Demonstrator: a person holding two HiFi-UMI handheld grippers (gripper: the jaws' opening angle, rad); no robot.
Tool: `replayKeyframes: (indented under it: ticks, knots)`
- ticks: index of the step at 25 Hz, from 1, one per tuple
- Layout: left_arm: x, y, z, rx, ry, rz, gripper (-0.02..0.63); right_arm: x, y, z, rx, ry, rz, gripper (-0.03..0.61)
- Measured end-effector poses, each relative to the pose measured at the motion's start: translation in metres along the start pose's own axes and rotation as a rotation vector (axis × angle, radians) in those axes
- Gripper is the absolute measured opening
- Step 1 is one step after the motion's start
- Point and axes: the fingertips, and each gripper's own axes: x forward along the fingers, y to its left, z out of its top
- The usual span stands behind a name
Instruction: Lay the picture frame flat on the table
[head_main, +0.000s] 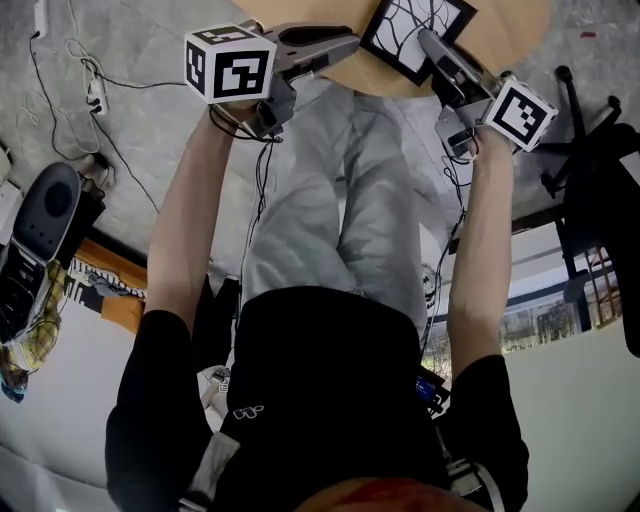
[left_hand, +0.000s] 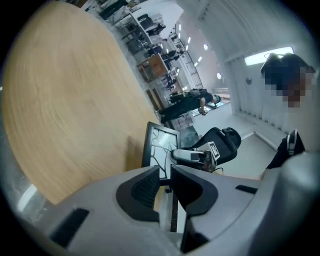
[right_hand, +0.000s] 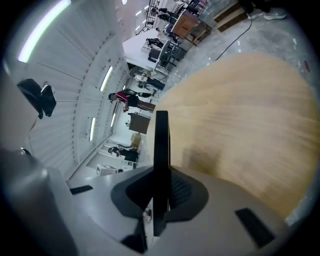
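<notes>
The black picture frame (head_main: 412, 38), holding a white print of dark branches, stands tilted near the front edge of the round wooden table (head_main: 505, 30). My right gripper (head_main: 432, 42) is shut on the frame's right side. In the right gripper view the frame (right_hand: 161, 140) shows edge-on, clamped between both pads. My left gripper (head_main: 345, 45) sits at the table's edge, just left of the frame's near corner. In the left gripper view its jaws stand a narrow gap apart, and the frame (left_hand: 161, 142) rises just beyond them. I cannot tell if they touch it.
Below the table are the person's grey-trousered legs (head_main: 360, 200). Cables and a power strip (head_main: 97, 95) lie on the grey floor at left. A black chair (head_main: 600, 180) stands at right. Wide bare tabletop (right_hand: 240, 115) stretches beyond the frame.
</notes>
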Motion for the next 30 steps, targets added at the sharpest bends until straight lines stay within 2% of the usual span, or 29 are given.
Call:
replayKeyframes:
  ticks: [2,4,9,11,16,20,24,27,29,30]
  knots:
    - [0.0,0.002,0.004,-0.022,-0.032,-0.002,0.03,0.007,-0.013,0.008,-0.005,0.008,-0.045,0.038]
    - [0.0,0.005,0.006,-0.037,-0.058,0.01,0.017,0.013,-0.022,0.013,-0.002,0.01,-0.07,0.038]
    - [0.004,0.008,0.003,-0.07,-0.08,0.022,0.015,0.02,-0.039,0.02,0.049,-0.006,-0.115,0.038]
    - [0.007,0.007,0.0,-0.077,-0.081,0.021,0.015,0.018,-0.05,0.02,0.052,-0.012,-0.177,0.039]
    - [0.01,0.002,0.0,-0.104,-0.095,-0.007,0.015,0.018,-0.064,0.02,-0.045,-0.008,-0.312,0.056]
    - [0.008,-0.004,0.008,-0.164,-0.145,-0.064,0.015,0.018,-0.077,0.025,-0.133,-0.008,-0.483,0.144]
    - [0.006,-0.006,0.007,-0.16,-0.157,-0.075,0.014,0.01,-0.091,0.025,-0.235,-0.002,-0.7,0.181]
    - [0.007,-0.009,0.006,-0.139,-0.168,-0.036,0.014,-0.001,-0.092,0.025,-0.303,-0.01,-0.786,0.183]
    - [0.005,-0.003,0.007,-0.117,-0.182,0.061,0.015,-0.009,-0.087,0.025,-0.303,-0.046,-0.788,0.169]
    - [0.004,0.0,0.008,-0.093,-0.192,0.121,0.015,-0.014,-0.083,0.025,-0.296,-0.072,-0.777,0.123]
